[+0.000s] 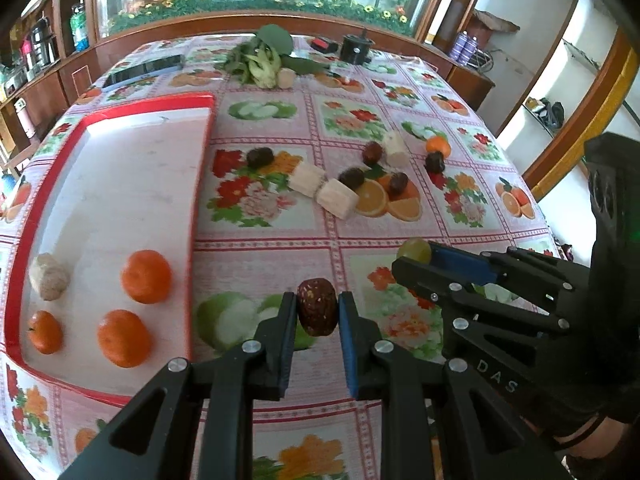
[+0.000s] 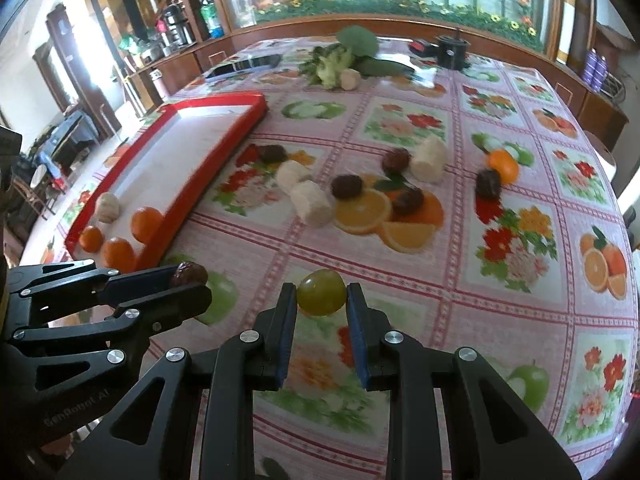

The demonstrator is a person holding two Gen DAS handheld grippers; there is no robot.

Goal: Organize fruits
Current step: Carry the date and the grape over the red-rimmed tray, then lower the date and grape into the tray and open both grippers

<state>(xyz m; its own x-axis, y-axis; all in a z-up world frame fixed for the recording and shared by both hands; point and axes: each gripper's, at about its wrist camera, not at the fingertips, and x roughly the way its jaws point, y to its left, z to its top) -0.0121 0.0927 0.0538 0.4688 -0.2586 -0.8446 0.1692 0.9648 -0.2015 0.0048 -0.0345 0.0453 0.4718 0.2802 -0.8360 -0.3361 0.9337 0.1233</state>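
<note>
My left gripper (image 1: 317,307) is shut on a dark red date (image 1: 317,306), held above the tablecloth just right of the red tray (image 1: 200,184). My right gripper (image 2: 321,295) is shut on a green grape (image 2: 321,292); it shows at the right of the left wrist view (image 1: 416,258). The tray holds three oranges (image 1: 146,276) and a pale ginger-like piece (image 1: 49,276). Several dates (image 1: 260,157), pale sugarcane pieces (image 1: 337,198) and one orange (image 1: 438,146) lie loose on the table's middle.
Leafy greens (image 1: 262,56), a phone (image 1: 144,72) and a black jar (image 1: 356,48) lie at the table's far end. Wooden shelving rings the room. The tablecloth carries printed fruit pictures, such as orange slices (image 1: 386,200).
</note>
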